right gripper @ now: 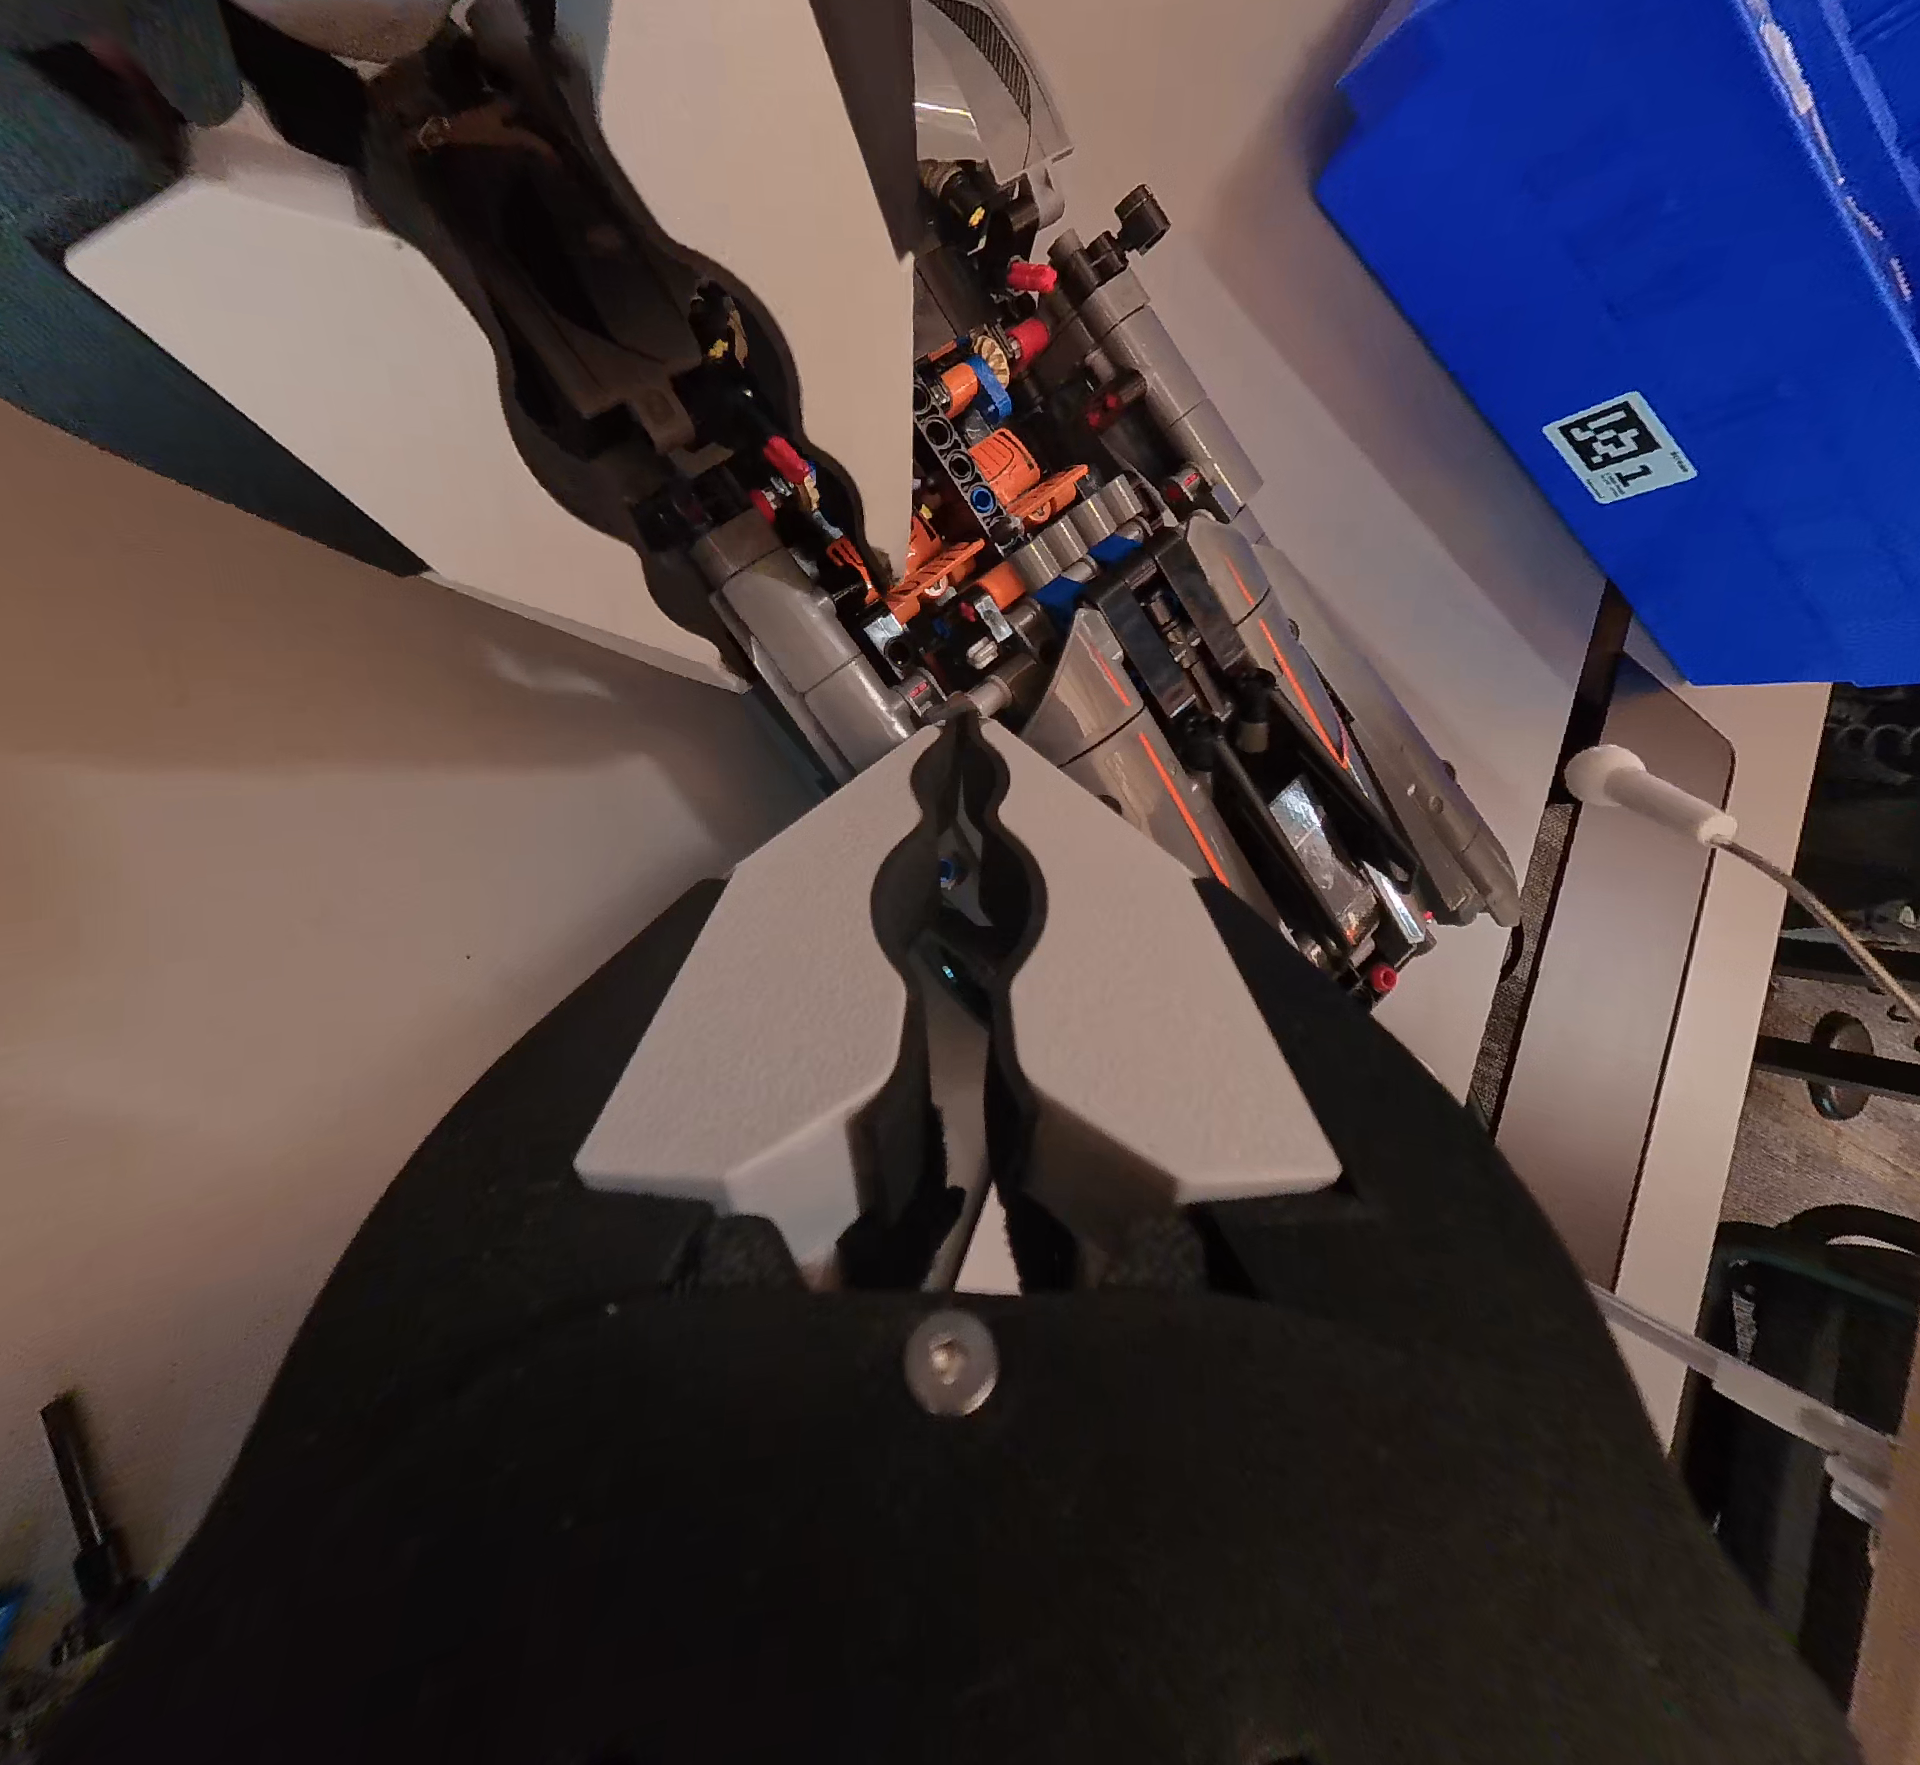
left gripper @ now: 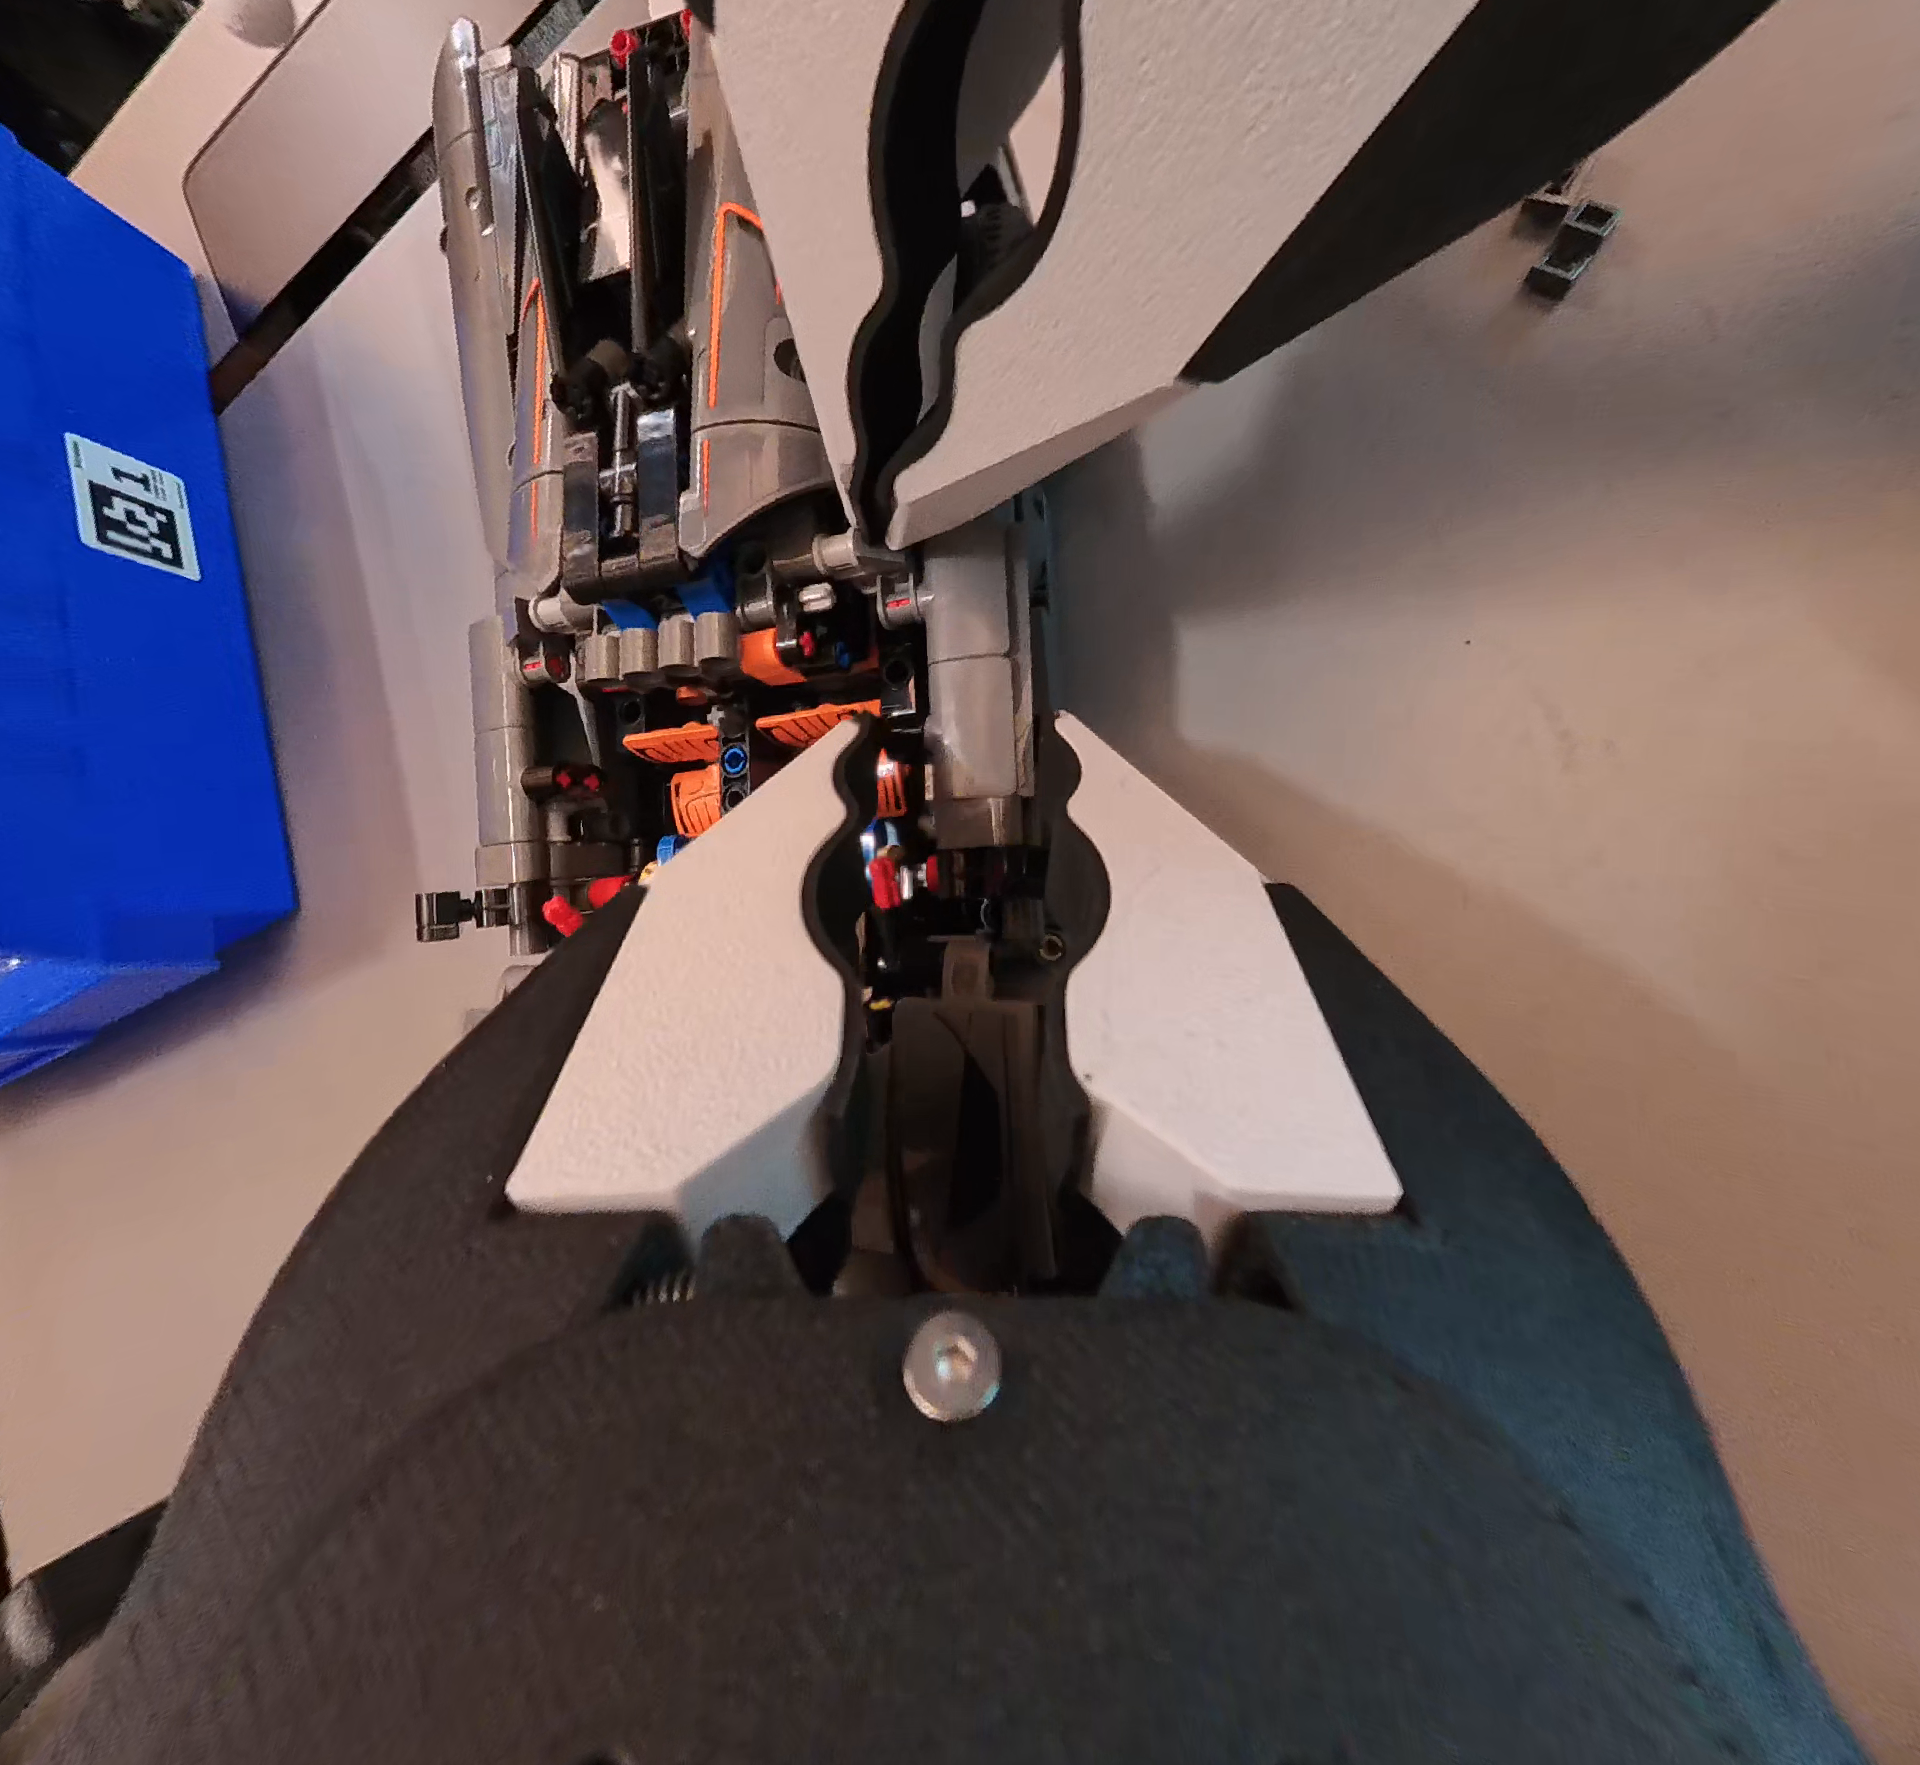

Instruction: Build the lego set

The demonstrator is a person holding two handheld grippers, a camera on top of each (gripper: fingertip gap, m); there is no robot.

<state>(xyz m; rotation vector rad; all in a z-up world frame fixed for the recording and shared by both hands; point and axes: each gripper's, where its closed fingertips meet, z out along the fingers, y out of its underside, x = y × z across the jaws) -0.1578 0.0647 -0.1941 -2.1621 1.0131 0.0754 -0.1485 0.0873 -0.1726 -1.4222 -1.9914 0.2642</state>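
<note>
A grey Technic lego model with orange trim and black beams lies on the pale table. My left gripper is shut on the model's grey side beam, which fills the gap between its white fingers. The right gripper comes in from above and pinches the model's edge beside a grey axle end. In the right wrist view the model runs diagonally. My right gripper is nearly closed on a thin grey part at the model's side. The left gripper reaches in from the upper left. The grasped parts are mostly hidden.
A blue bin with a square tag stands beside the model, also in the right wrist view. A flat silver device with a white plug lies by the table edge. Small grey pieces lie apart. My two grippers' fingertips are within a few centimetres of each other.
</note>
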